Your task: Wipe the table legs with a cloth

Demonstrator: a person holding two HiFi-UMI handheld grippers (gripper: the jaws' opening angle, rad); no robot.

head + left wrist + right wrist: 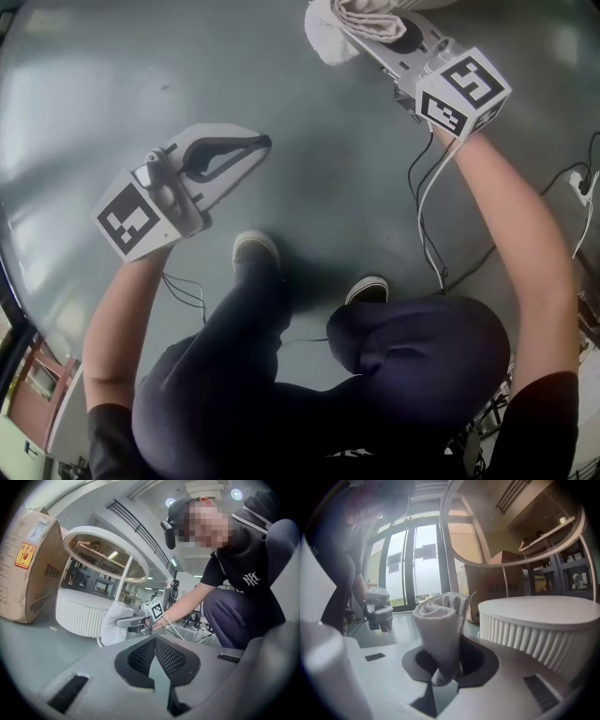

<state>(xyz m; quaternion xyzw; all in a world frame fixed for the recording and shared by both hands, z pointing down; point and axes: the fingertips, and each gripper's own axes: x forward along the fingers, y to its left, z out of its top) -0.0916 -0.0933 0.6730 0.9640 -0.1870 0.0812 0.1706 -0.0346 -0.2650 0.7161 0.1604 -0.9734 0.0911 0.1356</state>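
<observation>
My right gripper (354, 26) is shut on a rolled white cloth (339, 28) at the top of the head view. In the right gripper view the cloth (440, 625) stands up between the jaws, beside the table's ribbed white base (534, 620). The left gripper view shows the round white table: ribbed base (79, 613), a thin white leg (125, 581) and the ring-shaped top (108, 550). There the cloth (111, 625) hangs against the base's right side. My left gripper (262, 142) is low over the grey floor, shut on nothing, away from the table.
A large cardboard box (26, 559) stands left of the table. Cables (427, 234) trail across the floor to a power strip (583, 183). The person crouches, with shoes (255, 248) between the two arms. Shelving shows behind the table.
</observation>
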